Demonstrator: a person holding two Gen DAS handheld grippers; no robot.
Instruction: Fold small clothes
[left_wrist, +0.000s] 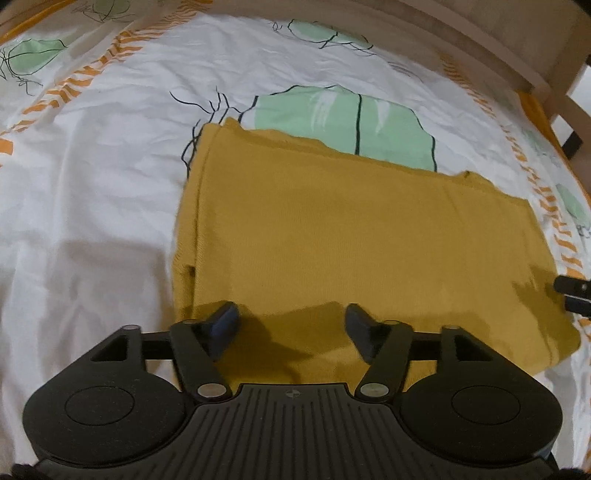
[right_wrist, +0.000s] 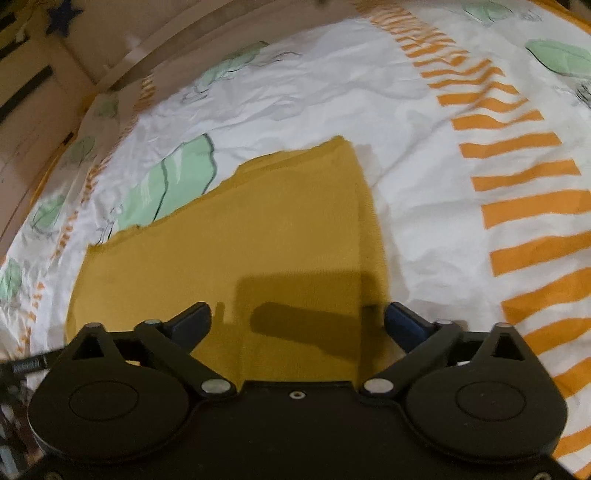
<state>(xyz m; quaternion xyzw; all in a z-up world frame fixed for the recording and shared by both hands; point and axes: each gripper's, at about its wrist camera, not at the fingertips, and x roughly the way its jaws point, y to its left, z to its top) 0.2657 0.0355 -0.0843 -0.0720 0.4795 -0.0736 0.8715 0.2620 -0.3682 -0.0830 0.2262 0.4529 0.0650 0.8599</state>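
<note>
The mustard garment (left_wrist: 354, 236) is seen lying flat on the bed sheet (left_wrist: 92, 184), already folded into layers, just ahead of both claws. The left claw (left_wrist: 291, 328) and right claw (right_wrist: 297, 325) are held apart, empty; a further fold may remain.

Mustard garment (left_wrist: 354, 240) flat on bedsheet (left_wrist: 92, 203)

one mustard garment (left_wrist: 332, 236), one patterned sheet (left_wrist: 92, 166), two grippers

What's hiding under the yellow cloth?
The yellow cloth lies on the printed bedsheet, covering part of a green leaf print. Anything else beneath it is covered and cannot be seen.
</note>
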